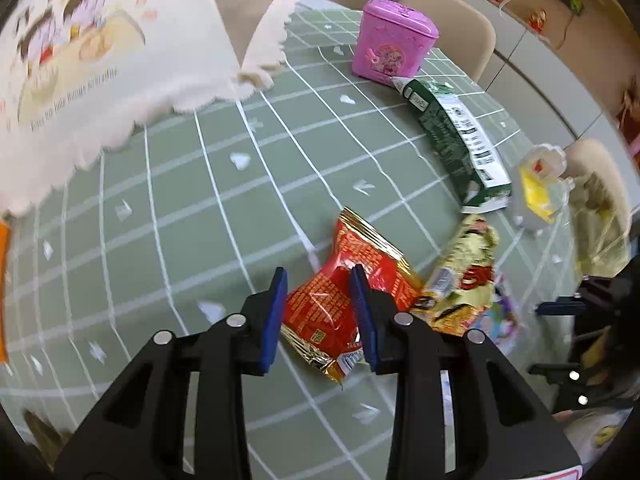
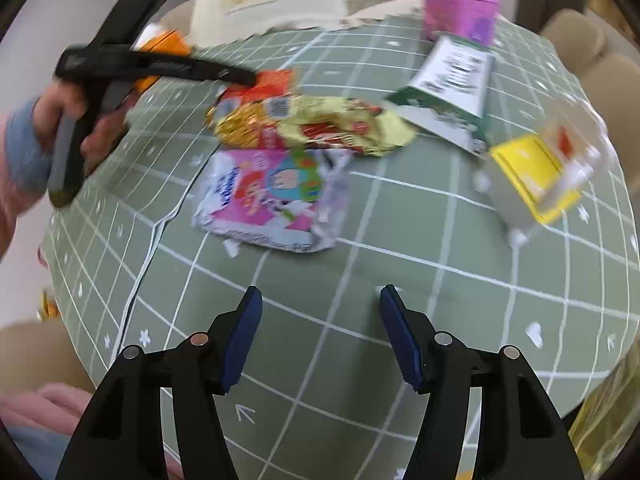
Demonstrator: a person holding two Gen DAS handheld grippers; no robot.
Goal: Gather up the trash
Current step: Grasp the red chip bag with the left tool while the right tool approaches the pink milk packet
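A red snack wrapper (image 1: 340,300) lies on the green grid tablecloth (image 1: 180,208). My left gripper (image 1: 320,280) is open, its blue fingers on either side of the wrapper's near end, close above it. A gold wrapper (image 1: 464,280) lies to its right, then a pink wrapper (image 2: 268,196). A dark green carton (image 1: 456,140) lies farther back. My right gripper (image 2: 320,300) is open and empty above bare cloth, short of the pink wrapper. The left gripper (image 2: 248,78) also shows in the right wrist view, over the red wrapper (image 2: 272,84).
A pink bin (image 1: 394,40) stands at the table's far side. A clear plastic box with a yellow label (image 2: 536,172) lies at the right. A cream paper bag (image 1: 92,60) hangs at the left. Beige chairs (image 1: 452,20) ring the table.
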